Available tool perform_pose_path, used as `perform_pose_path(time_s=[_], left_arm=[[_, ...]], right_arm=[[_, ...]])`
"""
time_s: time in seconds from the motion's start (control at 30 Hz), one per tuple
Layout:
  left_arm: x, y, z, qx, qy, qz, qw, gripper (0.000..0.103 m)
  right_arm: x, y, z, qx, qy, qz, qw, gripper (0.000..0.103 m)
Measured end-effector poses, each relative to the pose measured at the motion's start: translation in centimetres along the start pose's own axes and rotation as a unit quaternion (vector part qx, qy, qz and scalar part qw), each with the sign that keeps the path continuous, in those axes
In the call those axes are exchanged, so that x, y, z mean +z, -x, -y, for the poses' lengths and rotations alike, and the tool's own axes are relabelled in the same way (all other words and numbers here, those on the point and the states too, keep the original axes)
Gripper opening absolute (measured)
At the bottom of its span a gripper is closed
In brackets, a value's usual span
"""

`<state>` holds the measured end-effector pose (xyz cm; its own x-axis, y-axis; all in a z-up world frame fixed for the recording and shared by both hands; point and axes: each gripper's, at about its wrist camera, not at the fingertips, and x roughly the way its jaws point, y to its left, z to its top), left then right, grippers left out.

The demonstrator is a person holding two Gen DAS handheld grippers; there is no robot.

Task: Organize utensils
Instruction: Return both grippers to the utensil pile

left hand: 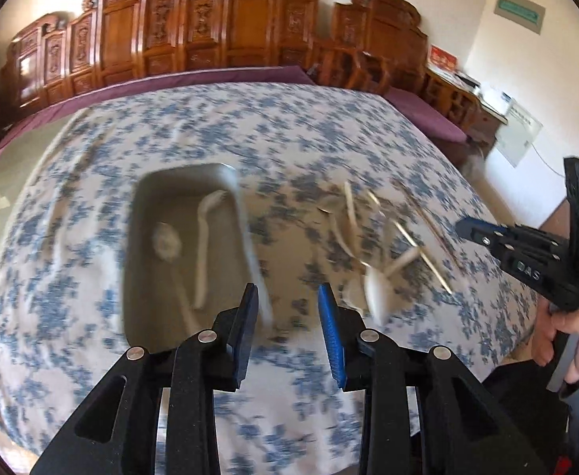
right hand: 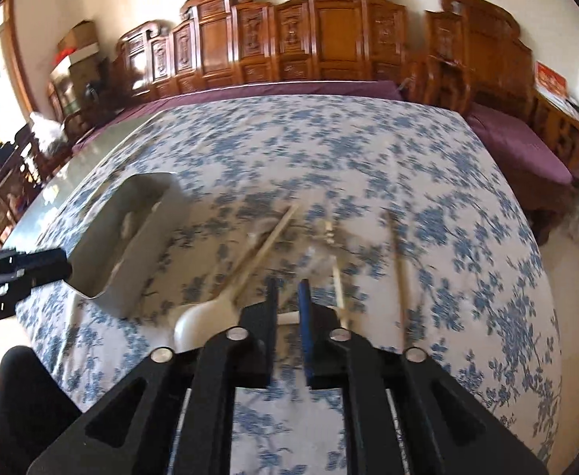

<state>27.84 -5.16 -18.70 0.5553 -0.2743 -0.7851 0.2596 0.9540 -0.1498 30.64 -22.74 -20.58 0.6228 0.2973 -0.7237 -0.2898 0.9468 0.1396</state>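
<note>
A grey rectangular tray (left hand: 135, 245) sits on the blue-flowered cloth and holds a long white spoon (left hand: 204, 245) and a second spoon with a patterned bowl (left hand: 166, 241). My left gripper (left hand: 287, 291) hangs open over the tray's right rim, with nothing between its fingers. To the right lies a loose heap of pale chopsticks (left hand: 428, 253) and white spoons (left hand: 376, 289). My right gripper (right hand: 288, 285) hovers over that heap, its jaws a narrow gap apart and empty. A white spoon (right hand: 206, 322) and chopsticks (right hand: 265, 245) lie just ahead of it. The tray (right hand: 151, 245) is to its left. Both views are blurred.
The cloth covers a large table (right hand: 329, 150) with a purple edge at the back. Carved wooden chairs (right hand: 329, 31) line the far wall. A person's hand (left hand: 566, 340) grips the right tool at the table's right edge. The left tool (right hand: 32, 269) shows beside the tray.
</note>
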Motion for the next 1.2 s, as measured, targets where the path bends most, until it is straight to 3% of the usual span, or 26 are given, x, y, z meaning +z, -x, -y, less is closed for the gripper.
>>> perform_pose_path(time_s=[0.4, 0.6, 0.8, 0.97, 1.2], left_arm=[[-1.2, -5.6, 4.6, -0.042, 0.001, -0.044, 0.9982, 0.029], [-1.4, -7.8, 6.1, -0.043, -0.004, -0.065, 0.9969, 0.029], [-1.6, -9.0, 6.6, -0.050, 0.001, -0.082, 0.9953, 0.029], [-1.5, -9.0, 7.3, -0.069, 0.000, -0.085, 0.9940, 0.016], [-0.6, -8.9, 8.8, -0.082, -0.014, -0.085, 0.9929, 0.008]], right_arm=[[-2.5, -3.4, 3.1, -0.007, -0.005, -0.002, 1.000, 0.020], [-3.4, -5.1, 3.6, -0.006, -0.004, -0.022, 1.000, 0.020], [-3.4, -5.0, 3.7, -0.002, -0.012, -0.015, 1.000, 0.020], [-3.5, -5.1, 4.1, -0.008, -0.014, -0.018, 1.000, 0.020], [-3.6, -5.2, 4.6, -0.013, -0.028, -0.019, 0.999, 0.020]])
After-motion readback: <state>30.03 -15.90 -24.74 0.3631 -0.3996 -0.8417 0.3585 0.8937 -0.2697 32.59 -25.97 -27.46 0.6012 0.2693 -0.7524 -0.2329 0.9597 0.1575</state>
